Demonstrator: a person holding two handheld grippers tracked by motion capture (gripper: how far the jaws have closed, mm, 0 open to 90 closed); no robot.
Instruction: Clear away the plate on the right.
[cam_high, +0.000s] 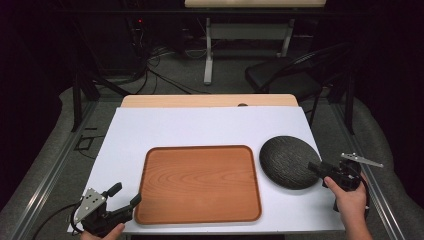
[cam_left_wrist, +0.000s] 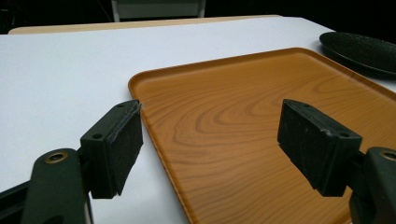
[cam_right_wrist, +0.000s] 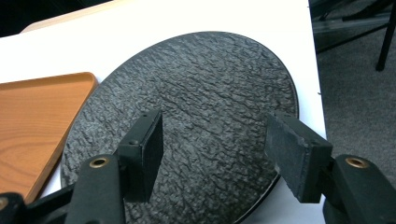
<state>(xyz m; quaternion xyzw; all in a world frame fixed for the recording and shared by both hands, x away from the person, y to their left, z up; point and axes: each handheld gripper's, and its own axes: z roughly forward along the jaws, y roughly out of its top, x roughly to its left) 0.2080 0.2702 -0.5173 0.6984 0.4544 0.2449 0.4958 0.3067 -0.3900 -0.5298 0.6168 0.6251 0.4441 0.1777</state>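
Right gripper view: plate (cam_right_wrist: 196, 93) under open jaws, tray (cam_right_wrist: 32, 121) beside.

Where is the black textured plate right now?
In the high view the black plate lies on the white table at its right side, just right of the wooden tray, with the open right gripper at its near right rim.
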